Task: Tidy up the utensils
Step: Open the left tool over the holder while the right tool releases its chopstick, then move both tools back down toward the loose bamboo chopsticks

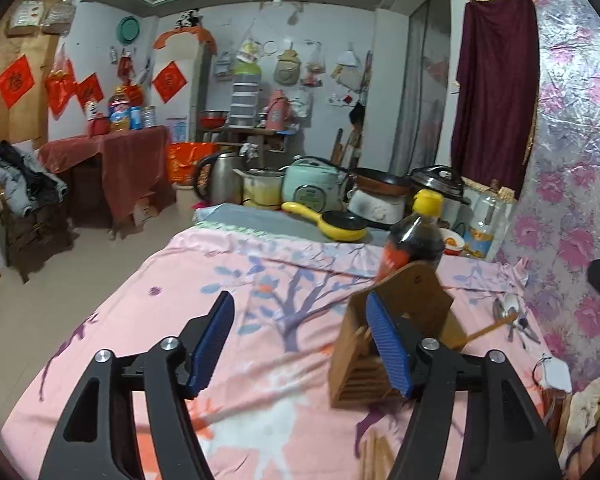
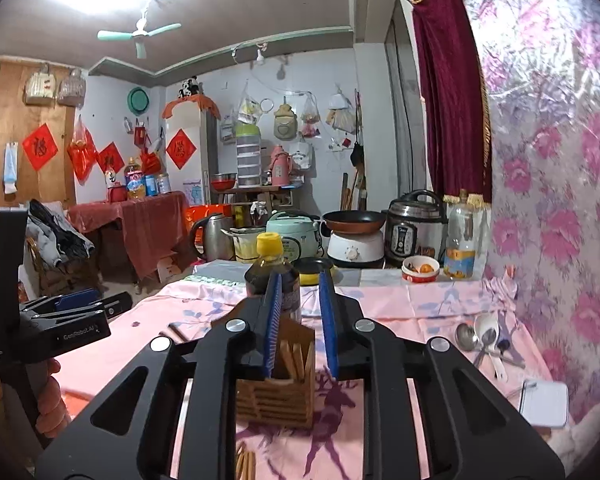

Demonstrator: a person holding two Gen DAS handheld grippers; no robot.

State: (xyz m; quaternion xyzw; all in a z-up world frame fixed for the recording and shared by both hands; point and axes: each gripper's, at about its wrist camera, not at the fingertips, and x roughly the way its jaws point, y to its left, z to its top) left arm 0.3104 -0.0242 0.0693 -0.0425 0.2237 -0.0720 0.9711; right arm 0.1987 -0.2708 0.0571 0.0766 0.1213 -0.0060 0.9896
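Note:
A slatted wooden utensil holder [image 2: 276, 394] stands on the pink flowered cloth [image 2: 400, 304] with several wooden chopsticks [image 2: 296, 356] upright in it. My right gripper [image 2: 300, 280] hovers just above and in front of it, open by a narrow gap with nothing between the blue pads. My left gripper [image 1: 300, 300] is open wide and empty, its right finger overlapping the holder [image 1: 404, 304]. A wooden stick [image 1: 492, 326] juts out to the holder's right. Metal and white spoons [image 2: 484, 340] lie near the wall. Loose chopsticks [image 2: 176, 332] lie on the cloth to the left.
A dark sauce bottle [image 2: 270, 272] with a yellow cap stands right behind the holder. Kettle [image 2: 212, 236], rice cooker [image 2: 296, 228], frying pan [image 2: 354, 220] and pressure cooker [image 2: 416, 224] crowd the table's far end. A flowered wall [image 2: 560, 200] borders the right. A white box [image 2: 544, 400] lies near it.

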